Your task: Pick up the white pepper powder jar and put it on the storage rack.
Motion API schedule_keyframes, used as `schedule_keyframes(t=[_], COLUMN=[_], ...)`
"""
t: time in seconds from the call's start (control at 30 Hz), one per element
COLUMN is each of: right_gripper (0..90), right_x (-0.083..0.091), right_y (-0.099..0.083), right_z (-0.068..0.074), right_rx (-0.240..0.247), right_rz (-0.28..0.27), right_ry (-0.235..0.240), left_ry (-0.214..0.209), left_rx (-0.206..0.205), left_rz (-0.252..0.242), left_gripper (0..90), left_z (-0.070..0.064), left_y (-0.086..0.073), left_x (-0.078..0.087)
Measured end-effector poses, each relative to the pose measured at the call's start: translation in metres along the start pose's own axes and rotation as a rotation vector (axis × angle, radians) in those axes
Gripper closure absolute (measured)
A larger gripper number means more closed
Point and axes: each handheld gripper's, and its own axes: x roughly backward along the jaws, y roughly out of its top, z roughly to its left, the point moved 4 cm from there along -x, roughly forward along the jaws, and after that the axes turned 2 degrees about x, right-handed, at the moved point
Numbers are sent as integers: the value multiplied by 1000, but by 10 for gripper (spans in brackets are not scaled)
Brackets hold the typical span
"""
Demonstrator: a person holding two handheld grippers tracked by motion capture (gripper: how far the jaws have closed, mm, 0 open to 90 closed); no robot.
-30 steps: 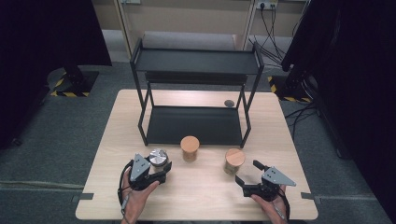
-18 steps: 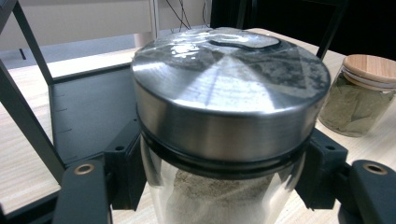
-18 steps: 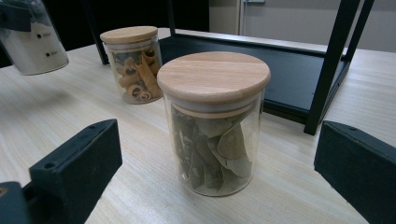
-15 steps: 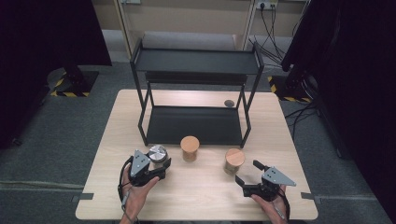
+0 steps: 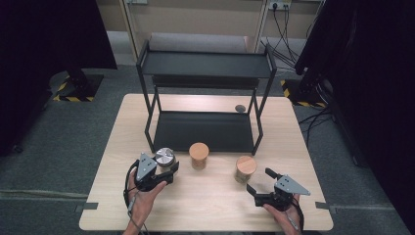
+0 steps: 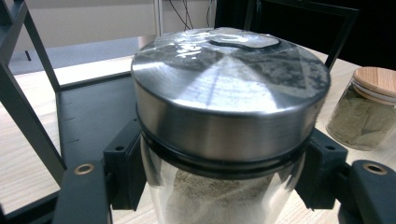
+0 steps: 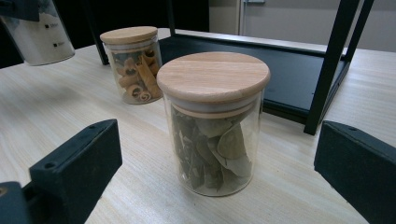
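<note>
Near the black rack [image 5: 205,93], left gripper [image 5: 165,172] clamps steel-lidded glass jar [image 5: 164,158]; lift level. Right gripper [image 5: 258,180] jaws open toward wood-lidded leaf jar [image 5: 245,169].

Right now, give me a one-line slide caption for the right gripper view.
Open right gripper faces a wooden-lidded jar of bay leaves on the table.

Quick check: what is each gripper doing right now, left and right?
Left gripper: jaws shut on the metal-lidded jar.
Right gripper: jaws open, holding nothing, just short of the bay leaf jar.
</note>
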Motion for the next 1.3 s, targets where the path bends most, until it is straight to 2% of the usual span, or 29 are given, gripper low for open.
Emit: schedule_keyframes(t=[1.3], right_gripper=[13], right_x=[0], right_y=[0], right_z=[0], right_rx=[2], right_rz=[1], right_ry=[0], left_ry=[17], left_rx=[14], left_rz=[30], left_gripper=[308], left_z=[9], left_y=[3], left_x=[-20])
